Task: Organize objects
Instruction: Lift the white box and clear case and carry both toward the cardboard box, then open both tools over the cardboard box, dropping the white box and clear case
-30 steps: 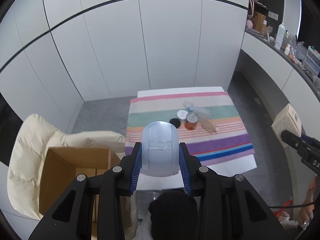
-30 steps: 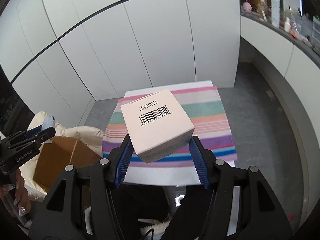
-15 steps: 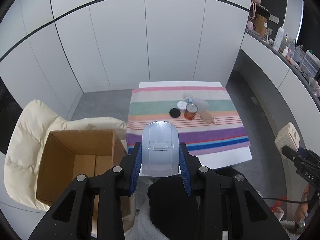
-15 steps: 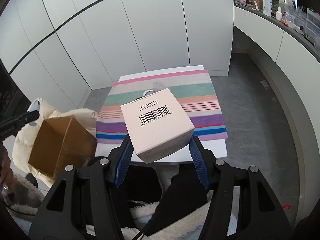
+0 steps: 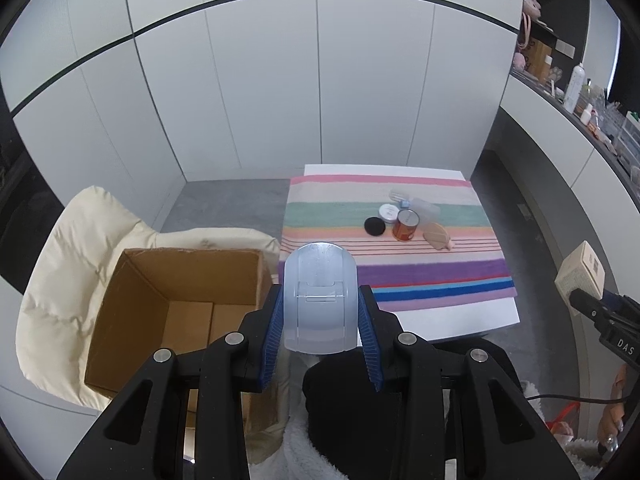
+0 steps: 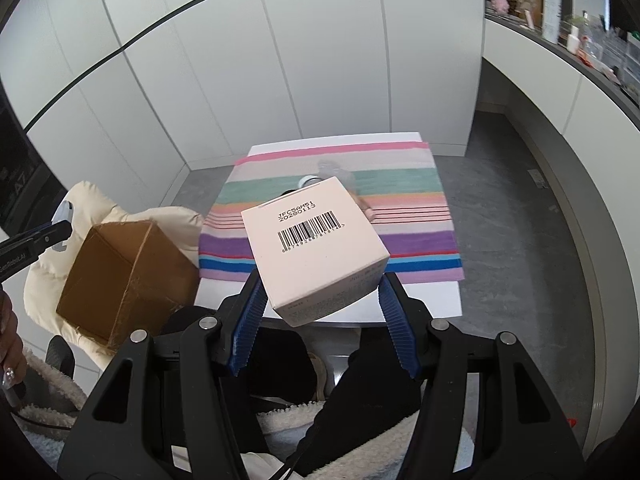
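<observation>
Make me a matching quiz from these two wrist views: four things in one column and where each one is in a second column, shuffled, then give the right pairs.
Things:
1. pale blue dispenser
2. barcoded carton
3. orange can
4. cardboard box

Places:
A. standing on the striped cloth
B. clamped in the left gripper
C. sitting on the cream cushion, open top up
D. clamped in the right gripper

Pairs: 1-B, 2-D, 3-A, 4-C
</observation>
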`<state>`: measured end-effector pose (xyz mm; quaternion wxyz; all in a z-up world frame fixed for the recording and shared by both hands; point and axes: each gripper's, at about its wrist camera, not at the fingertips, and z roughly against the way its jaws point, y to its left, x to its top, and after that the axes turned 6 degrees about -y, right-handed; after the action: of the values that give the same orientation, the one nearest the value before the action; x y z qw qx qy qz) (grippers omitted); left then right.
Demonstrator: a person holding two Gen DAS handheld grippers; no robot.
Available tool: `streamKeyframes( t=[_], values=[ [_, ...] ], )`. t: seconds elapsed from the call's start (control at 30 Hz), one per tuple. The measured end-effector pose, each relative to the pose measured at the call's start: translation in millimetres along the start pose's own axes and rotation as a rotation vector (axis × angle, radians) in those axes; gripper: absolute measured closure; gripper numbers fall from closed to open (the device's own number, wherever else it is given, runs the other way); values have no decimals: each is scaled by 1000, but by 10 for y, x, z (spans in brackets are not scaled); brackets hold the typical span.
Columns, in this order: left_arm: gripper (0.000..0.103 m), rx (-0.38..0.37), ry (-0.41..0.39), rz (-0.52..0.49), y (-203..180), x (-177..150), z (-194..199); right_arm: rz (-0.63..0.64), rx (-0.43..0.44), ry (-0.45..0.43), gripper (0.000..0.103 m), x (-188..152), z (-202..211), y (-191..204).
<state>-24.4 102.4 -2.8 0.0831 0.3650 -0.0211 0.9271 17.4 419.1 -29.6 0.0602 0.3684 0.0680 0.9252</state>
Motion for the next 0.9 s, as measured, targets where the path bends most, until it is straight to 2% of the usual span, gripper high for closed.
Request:
streamKeyframes(
  t=[0.2,0.43,0.7,0.9],
  values=[
    [66,31,4,32,212,-92,54,71,50,0,43,34,-76,359],
    [66,91,12,101,609,-278,150,170,147,9,43,91,-221,973],
    [66,185,31,223,1251,-562,214,324,295,40,43,61,-422,1932],
    [66,248,50,311,1691,-756,173,427,399,78,43,-90,-599,2653]
  ],
)
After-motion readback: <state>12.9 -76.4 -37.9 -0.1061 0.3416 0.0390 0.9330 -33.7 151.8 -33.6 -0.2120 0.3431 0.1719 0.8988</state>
